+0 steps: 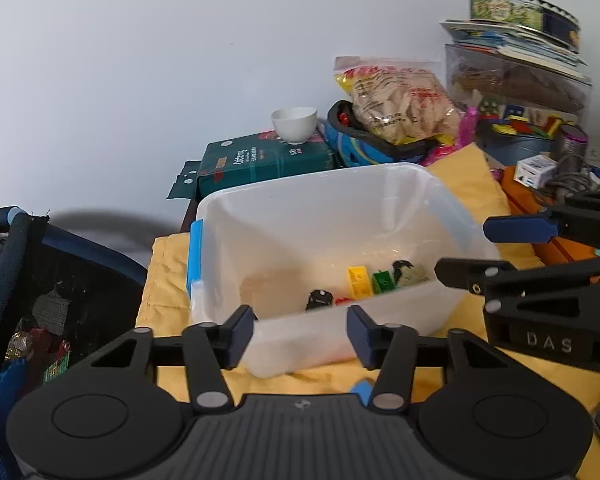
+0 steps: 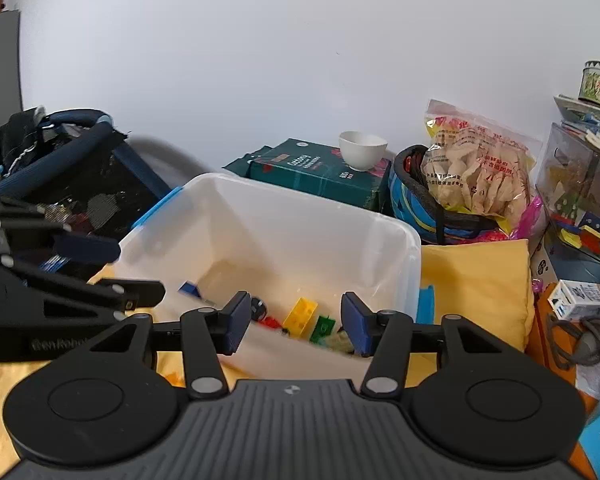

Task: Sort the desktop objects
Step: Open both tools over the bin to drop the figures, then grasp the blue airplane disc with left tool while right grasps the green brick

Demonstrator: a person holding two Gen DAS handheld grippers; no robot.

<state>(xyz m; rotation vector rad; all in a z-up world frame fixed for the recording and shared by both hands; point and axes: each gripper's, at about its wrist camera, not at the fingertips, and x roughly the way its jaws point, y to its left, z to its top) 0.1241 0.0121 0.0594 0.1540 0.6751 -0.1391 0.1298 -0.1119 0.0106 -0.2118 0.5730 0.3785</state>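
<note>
A translucent white bin (image 1: 320, 220) with blue latches sits on a yellow cloth (image 1: 472, 184). On its floor lie a yellow brick (image 1: 359, 280), a green brick (image 1: 382, 281), a red piece (image 1: 343, 301) and a black wheel (image 1: 319, 300). My left gripper (image 1: 300, 320) hangs open over the bin's near wall, nothing between its fingers. The right gripper (image 1: 488, 250) reaches in from the right, also open. In the right wrist view the right gripper (image 2: 295, 312) stands open above the bin (image 2: 280, 240), with the yellow brick (image 2: 300, 317), green brick (image 2: 323, 327) and a blue piece (image 2: 189, 289) below. The left gripper (image 2: 120, 270) is at the left.
Behind the bin a dark green box (image 1: 260, 160) carries a white cup (image 1: 295, 124). A snack bag (image 1: 400, 100) rests in a blue helmet (image 1: 364, 144). Books, a tin and a clear case (image 1: 520, 80) crowd the right. A black mesh basket (image 1: 40, 280) stands left.
</note>
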